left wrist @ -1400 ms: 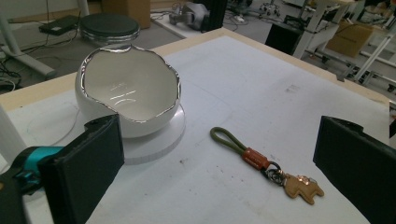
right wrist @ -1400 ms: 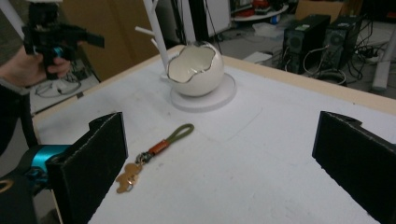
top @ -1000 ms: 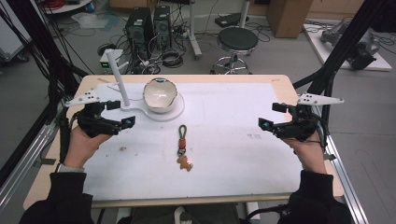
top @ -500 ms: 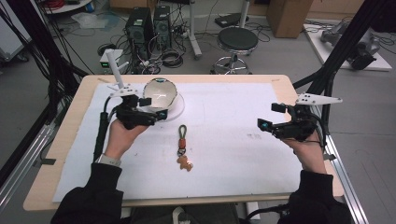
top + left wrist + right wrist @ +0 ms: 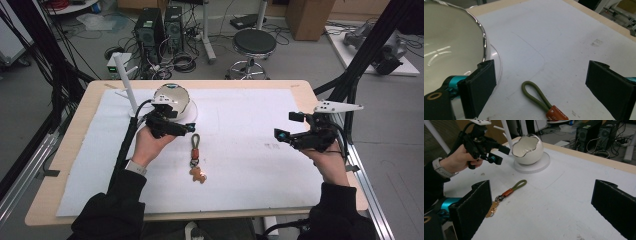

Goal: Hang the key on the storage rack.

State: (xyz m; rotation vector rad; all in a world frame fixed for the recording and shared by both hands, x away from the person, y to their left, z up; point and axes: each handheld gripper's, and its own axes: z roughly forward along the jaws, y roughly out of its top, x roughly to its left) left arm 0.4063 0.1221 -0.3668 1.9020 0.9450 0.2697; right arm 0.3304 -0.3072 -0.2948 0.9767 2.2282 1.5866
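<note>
Keychain [image 5: 195, 157]: we see it flat at desk [image 5: 300, 205] centre, untouched.
Left hand-held gripper [image 5: 186, 129]: jaws apart, just above its loop.
Right hand-held gripper [image 5: 281, 136]: jaws apart, near right edge.
Progress: we judge nothing grasped yet.

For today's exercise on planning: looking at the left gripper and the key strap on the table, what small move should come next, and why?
Probably lower the left gripper a little onto the green loop of the key strap. Its jaws stand open, the loop lies on the white mat between them, just beside the egg-shaped bowl, and nothing is gripped yet.
</note>
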